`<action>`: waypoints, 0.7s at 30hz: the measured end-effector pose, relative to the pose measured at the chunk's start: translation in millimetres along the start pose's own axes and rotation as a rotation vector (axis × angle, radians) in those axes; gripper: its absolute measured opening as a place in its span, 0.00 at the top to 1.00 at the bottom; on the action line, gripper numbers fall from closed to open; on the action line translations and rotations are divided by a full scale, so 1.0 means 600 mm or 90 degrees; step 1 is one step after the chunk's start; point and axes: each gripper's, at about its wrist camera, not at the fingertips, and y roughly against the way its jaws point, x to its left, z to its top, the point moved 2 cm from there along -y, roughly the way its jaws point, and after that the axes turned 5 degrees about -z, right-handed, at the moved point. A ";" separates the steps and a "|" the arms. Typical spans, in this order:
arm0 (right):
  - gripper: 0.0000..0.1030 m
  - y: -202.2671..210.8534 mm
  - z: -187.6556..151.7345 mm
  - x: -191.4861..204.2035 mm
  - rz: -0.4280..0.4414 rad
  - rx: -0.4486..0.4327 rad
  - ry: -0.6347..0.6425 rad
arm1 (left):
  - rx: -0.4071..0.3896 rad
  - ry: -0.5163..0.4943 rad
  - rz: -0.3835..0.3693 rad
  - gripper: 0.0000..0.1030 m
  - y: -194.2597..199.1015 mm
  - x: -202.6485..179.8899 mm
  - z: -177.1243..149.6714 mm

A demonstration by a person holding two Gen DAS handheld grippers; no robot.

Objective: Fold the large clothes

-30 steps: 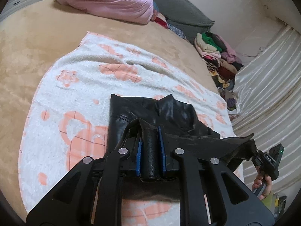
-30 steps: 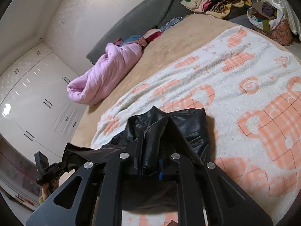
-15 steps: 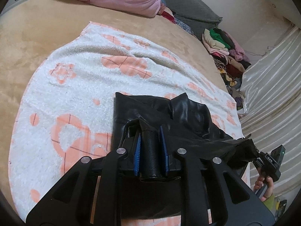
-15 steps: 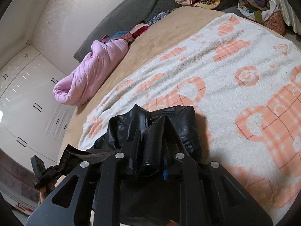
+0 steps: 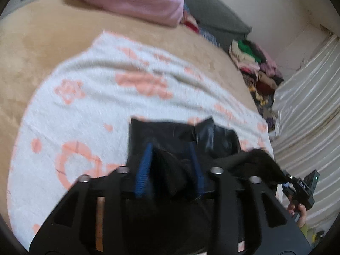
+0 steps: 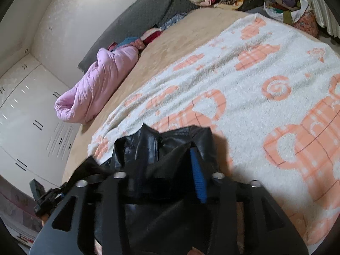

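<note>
Left wrist: left tool (image 5: 171,155) opening around black jacket (image 5: 214,133), right wrist alone shows wardrobe (image 6: 31,114), right tool (image 6: 170,159) opening too

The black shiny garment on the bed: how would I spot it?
Find the tan bed, then the white towel with orange patterns spread over it. At the towel's near edge lies the black leather-like garment, glossy and dark, unlike the puffy pink quilt near the headboard.
</note>
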 end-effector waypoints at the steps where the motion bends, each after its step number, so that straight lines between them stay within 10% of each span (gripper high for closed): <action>1: 0.49 0.003 0.003 0.000 -0.004 -0.006 0.004 | -0.008 -0.007 0.001 0.69 0.007 -0.002 0.004; 19: 0.38 -0.112 -0.036 0.061 -0.201 0.032 0.339 | 0.074 -0.192 0.133 0.66 -0.117 -0.008 -0.030; 21: 0.61 -0.124 -0.036 0.055 -0.201 0.050 0.331 | 0.075 -0.214 0.148 0.85 -0.124 -0.014 -0.031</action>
